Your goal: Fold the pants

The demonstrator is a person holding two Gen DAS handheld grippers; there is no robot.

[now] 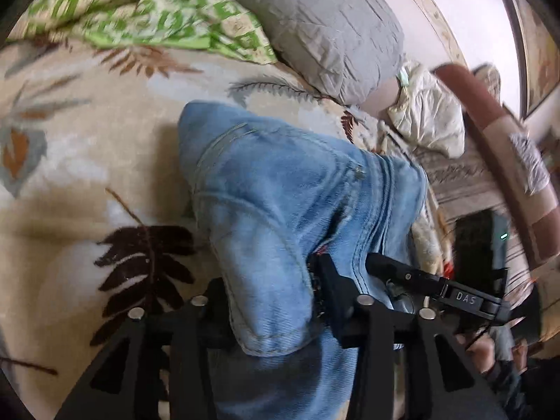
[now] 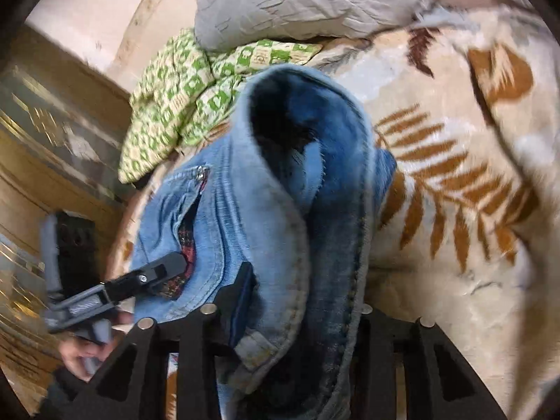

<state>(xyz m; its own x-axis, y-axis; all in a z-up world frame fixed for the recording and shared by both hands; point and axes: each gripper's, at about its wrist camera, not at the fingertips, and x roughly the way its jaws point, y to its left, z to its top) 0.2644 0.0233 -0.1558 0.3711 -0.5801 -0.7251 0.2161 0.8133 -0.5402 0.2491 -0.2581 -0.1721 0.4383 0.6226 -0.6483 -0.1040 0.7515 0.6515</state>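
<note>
Light blue jeans (image 1: pixel 280 182) lie bunched on a leaf-patterned blanket (image 1: pixel 77 161). In the left wrist view a folded hem of denim fills the gap of my left gripper (image 1: pixel 273 290), which is shut on it. My right gripper (image 1: pixel 413 276) reaches in from the right, at the seam edge of the same jeans. In the right wrist view the jeans (image 2: pixel 266 217) show an open leg tube and a plaid-lined zip pocket. My right gripper (image 2: pixel 304 297) is shut on a thick fold of denim, which hides its right finger. My left gripper (image 2: pixel 154 276) comes in from the left at the pocket.
A grey pillow (image 1: pixel 315 24) and a green checked cloth (image 1: pixel 157 10) lie at the head of the bed. A crumpled white cloth (image 1: pixel 430 119) and a brown rail (image 1: pixel 490 133) are at the right. Wooden furniture (image 2: pixel 52 140) stands beside the bed. A hand (image 2: pixel 80 350) holds the left gripper.
</note>
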